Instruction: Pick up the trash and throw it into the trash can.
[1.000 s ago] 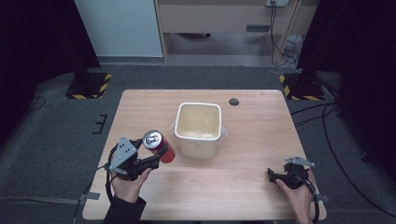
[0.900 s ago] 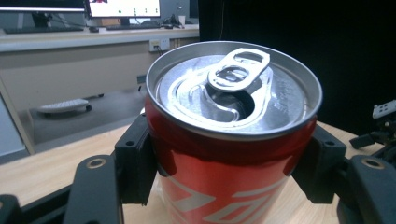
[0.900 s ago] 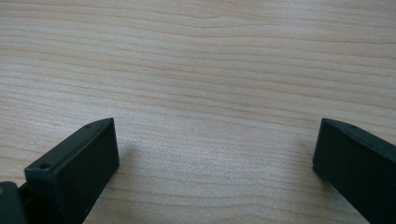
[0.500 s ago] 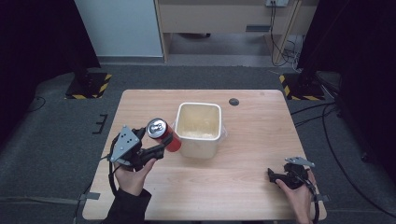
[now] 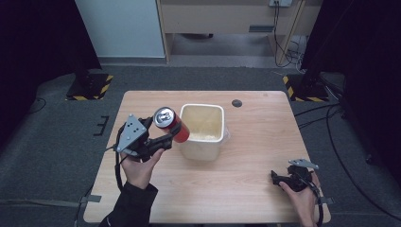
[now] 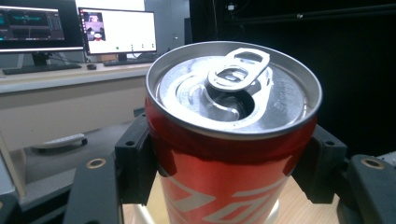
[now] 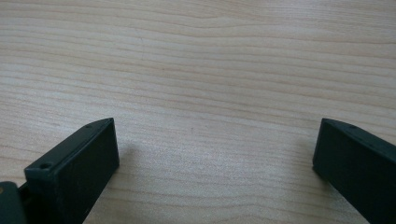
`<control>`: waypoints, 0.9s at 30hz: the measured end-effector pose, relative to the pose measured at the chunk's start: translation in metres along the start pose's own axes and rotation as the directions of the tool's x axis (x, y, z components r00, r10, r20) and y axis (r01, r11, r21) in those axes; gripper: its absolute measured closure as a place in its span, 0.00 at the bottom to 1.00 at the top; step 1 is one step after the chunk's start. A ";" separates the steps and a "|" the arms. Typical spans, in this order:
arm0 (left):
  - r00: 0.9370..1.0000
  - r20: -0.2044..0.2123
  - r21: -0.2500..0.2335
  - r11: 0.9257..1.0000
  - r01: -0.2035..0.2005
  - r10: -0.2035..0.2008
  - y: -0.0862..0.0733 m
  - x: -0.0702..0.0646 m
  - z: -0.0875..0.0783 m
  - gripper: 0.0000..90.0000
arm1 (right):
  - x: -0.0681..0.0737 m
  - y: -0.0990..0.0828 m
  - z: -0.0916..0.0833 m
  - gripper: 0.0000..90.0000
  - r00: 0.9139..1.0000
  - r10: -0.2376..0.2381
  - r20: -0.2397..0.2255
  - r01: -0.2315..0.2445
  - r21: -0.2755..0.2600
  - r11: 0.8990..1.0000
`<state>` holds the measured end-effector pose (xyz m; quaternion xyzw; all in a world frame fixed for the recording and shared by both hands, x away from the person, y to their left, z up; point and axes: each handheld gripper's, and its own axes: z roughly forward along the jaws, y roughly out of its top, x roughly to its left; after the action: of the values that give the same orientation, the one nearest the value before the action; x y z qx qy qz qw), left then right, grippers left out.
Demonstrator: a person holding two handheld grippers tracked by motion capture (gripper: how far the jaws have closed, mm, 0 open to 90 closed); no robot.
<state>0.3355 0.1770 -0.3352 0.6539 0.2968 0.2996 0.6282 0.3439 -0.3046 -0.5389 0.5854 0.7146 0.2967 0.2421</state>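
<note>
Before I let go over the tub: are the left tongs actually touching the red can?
Touching. In the left gripper view both jaws of the left tongs press against opposite sides of the red soda can, with no gap showing either side.

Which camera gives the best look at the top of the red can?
The left gripper view: the red can sits close up between the jaws, its pull tab and open mouth clear. The high view shows it small and tilted toward the white tub. The right gripper view faces the bare table.

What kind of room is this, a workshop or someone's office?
Probably a lab set up for recording. Black curtains flank a lone wooden table, cables trail over the floor, and computer monitors glow on a desk behind.
</note>
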 end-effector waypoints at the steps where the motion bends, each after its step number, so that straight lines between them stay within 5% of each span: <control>1: 1.000 0.000 -0.008 1.000 0.001 -0.001 0.002 0.000 0.005 0.37 | 0.000 0.000 0.000 0.01 1.000 0.000 0.000 0.000 0.000 1.000; 12: 1.000 0.002 -0.009 1.000 0.029 -0.029 0.005 0.001 0.033 0.37 | 0.000 0.000 0.000 0.01 1.000 0.000 0.000 0.000 0.000 1.000; 27: 0.999 -0.010 0.069 0.997 0.041 -0.040 -0.025 0.004 0.070 0.37 | 0.000 0.000 0.000 0.01 1.000 0.000 -0.001 0.000 0.000 1.000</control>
<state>0.3912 0.1362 -0.3620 0.6676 0.3229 0.2794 0.6099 0.3439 -0.3046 -0.5390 0.5852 0.7149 0.2968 0.2418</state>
